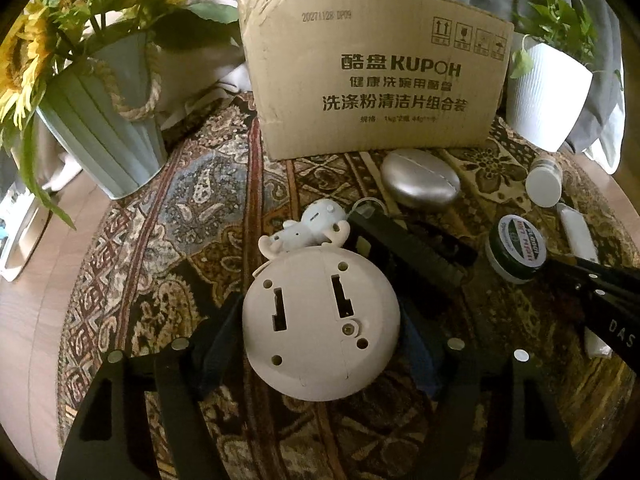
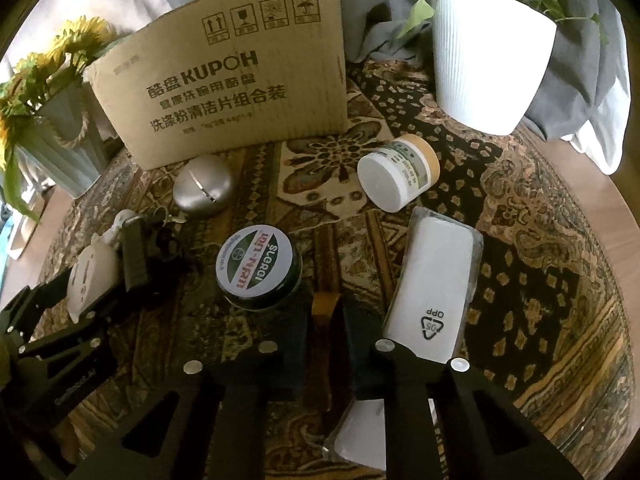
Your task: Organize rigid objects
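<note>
A round white plastic disc [image 1: 320, 320] with two slots in its face sits between the pads of my left gripper [image 1: 322, 332], which press on its two sides; the disc [image 2: 90, 276] also shows at the left of the right wrist view. My right gripper [image 2: 326, 320] is shut on a thin brown piece [image 2: 325, 306]; what it is I cannot tell. It stands just in front of a green tin [image 2: 258, 268] with a red and white label. A white wrapped bar [image 2: 432, 280] lies to its right.
A cardboard box [image 1: 376, 76] stands at the back of the round patterned table [image 1: 168, 216]. On the cloth lie a silver oval case [image 1: 420, 180], a white figurine [image 1: 312, 228], a black object [image 1: 408, 248] and a white jar [image 2: 392, 176]. A sunflower vase [image 1: 100, 132] and a white plant pot [image 2: 488, 56] flank the box.
</note>
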`<state>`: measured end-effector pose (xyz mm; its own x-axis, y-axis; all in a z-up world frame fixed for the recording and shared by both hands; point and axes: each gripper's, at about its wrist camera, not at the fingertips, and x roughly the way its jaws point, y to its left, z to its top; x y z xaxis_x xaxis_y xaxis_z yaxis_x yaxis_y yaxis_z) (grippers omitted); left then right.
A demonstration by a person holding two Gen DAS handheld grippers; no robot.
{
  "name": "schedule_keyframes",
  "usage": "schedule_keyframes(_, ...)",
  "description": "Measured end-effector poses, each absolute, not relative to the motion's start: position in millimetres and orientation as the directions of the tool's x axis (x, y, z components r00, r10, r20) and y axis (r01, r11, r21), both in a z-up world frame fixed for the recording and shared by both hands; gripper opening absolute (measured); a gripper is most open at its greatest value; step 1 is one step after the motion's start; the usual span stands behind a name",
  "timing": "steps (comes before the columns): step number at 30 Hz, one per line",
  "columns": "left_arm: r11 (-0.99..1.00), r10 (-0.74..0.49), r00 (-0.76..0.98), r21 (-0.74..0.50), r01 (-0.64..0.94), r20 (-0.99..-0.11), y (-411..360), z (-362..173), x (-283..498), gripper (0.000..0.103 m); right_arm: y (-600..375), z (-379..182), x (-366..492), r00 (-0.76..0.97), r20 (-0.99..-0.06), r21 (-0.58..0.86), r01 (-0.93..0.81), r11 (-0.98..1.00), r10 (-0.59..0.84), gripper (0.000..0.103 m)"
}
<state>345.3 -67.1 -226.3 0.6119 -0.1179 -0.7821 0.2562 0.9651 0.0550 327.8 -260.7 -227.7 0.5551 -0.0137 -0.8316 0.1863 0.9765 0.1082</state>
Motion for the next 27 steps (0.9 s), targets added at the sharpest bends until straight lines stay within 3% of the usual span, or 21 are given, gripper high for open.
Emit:
schedule_keyframes(7,0.97,-0.125,0.61,0.034,0.242,-0.782,-64,-218,332,0.073,-256,-216,323,0.581,-0.814,0.104,0.143,0.984,0.002,0.014)
schedule_keyframes(27,0.981,-0.101,0.742,0.057,0.185,-0.663,-70,-135,307,0.073,-250,-137,298,0.72,-0.691,0.123,0.032,0.992,0.063,0.013)
